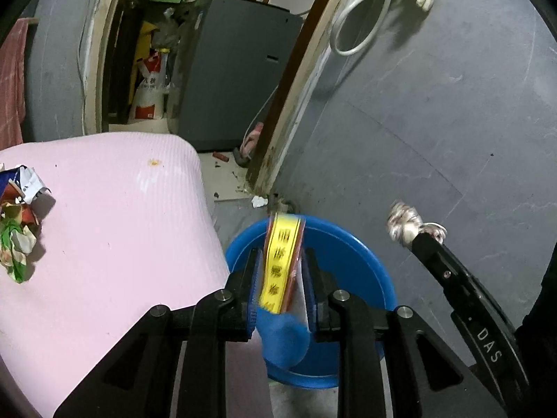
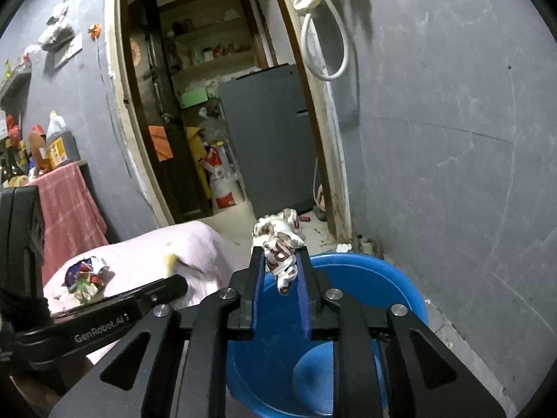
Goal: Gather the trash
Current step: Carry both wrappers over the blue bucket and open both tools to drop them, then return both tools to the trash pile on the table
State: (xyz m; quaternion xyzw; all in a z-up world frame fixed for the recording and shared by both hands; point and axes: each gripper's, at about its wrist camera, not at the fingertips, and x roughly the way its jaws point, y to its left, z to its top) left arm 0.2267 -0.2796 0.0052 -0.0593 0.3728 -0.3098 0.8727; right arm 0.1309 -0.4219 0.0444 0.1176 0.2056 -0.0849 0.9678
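In the left wrist view my left gripper (image 1: 282,256) is shut on a flat yellow and red wrapper (image 1: 280,240), held upright over the near rim of a blue basin (image 1: 341,233). My right gripper (image 2: 280,252) is shut on a crumpled white and red wrapper (image 2: 275,230), above the same basin (image 2: 383,270). From the left wrist camera that gripper (image 1: 423,238) comes in from the right with its white wad (image 1: 403,221) beyond the basin's far right rim. A pile of crumpled wrappers (image 1: 17,233) lies on the pink cover (image 1: 115,209) at the left.
The basin stands on the floor against a grey wall (image 1: 435,104), beside a doorway with a wooden frame (image 1: 289,97). Through it are a grey cabinet (image 2: 268,132) and sacks. A white hose (image 2: 334,45) and a glove hang high on the wall. Bottles (image 2: 52,142) stand far left.
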